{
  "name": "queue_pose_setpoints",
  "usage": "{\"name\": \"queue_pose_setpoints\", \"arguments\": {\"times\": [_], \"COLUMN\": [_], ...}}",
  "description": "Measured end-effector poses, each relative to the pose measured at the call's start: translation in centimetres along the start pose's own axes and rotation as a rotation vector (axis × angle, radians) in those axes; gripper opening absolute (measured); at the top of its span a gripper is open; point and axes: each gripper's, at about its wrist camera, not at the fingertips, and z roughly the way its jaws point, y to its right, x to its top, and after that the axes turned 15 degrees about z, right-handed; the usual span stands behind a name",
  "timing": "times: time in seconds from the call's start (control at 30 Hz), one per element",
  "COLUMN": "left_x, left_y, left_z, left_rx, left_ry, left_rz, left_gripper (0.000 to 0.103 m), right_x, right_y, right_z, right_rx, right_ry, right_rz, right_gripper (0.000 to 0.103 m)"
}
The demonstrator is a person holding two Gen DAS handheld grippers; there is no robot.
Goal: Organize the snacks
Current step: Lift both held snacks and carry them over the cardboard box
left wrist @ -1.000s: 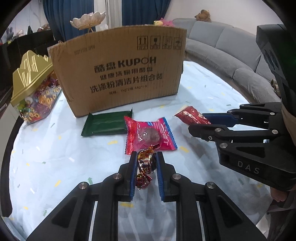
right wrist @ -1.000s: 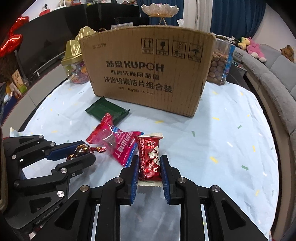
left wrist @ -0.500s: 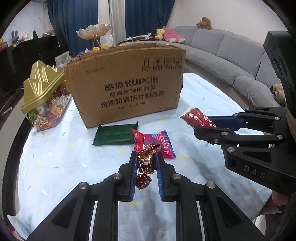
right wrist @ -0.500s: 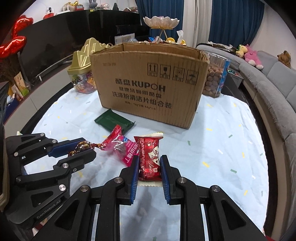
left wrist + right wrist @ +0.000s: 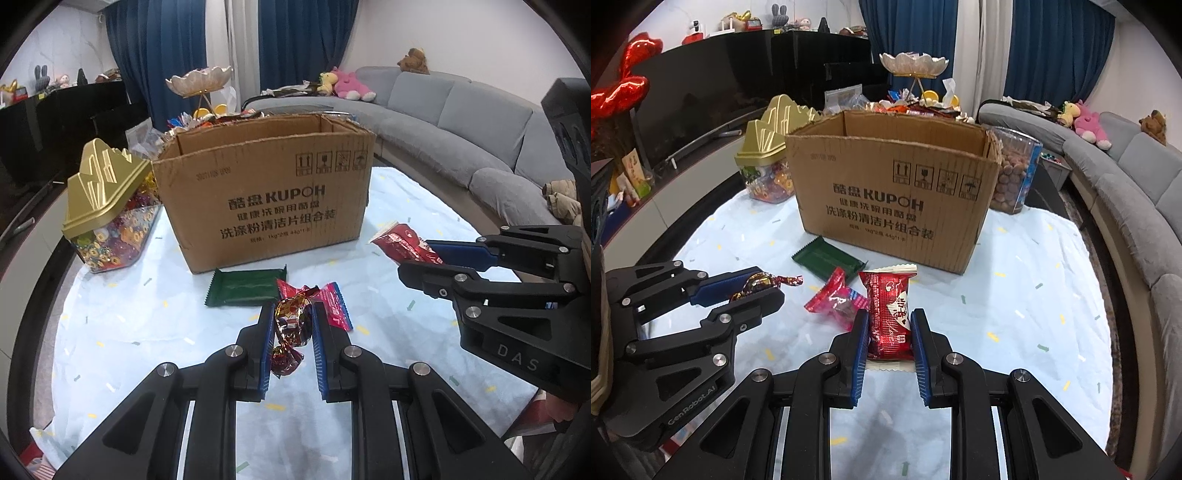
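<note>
My left gripper is shut on a foil-wrapped candy, held above the table; it also shows in the right wrist view. My right gripper is shut on a red snack packet, also seen in the left wrist view. An open cardboard box stands behind. A green wrapper and a pink-red packet lie on the tablecloth in front of the box.
A gold-lidded candy jar stands left of the box. A clear jar of brown snacks stands at its right. A lotus dish and loose sweets are behind it. A grey sofa curves on the right.
Both grippers have risen and drawn back with their snacks; the box's open top now shows and the table items look farther below.
</note>
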Motion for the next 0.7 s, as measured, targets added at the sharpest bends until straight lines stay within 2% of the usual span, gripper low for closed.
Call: {"name": "queue_pose_setpoints", "arguments": {"times": [0.7], "left_x": [2.8], "left_y": [-2.8], "left_z": [-2.1], "left_rx": [0.080], "left_ry": [-0.006], "left_rz": [-0.059], "left_gripper": [0.020], "right_x": [2.6], "right_y": [-1.3], "right_z": [-2.6], "right_rx": [-0.018], "right_ry": [0.066], "right_rz": [0.005], "right_gripper": [0.024]}}
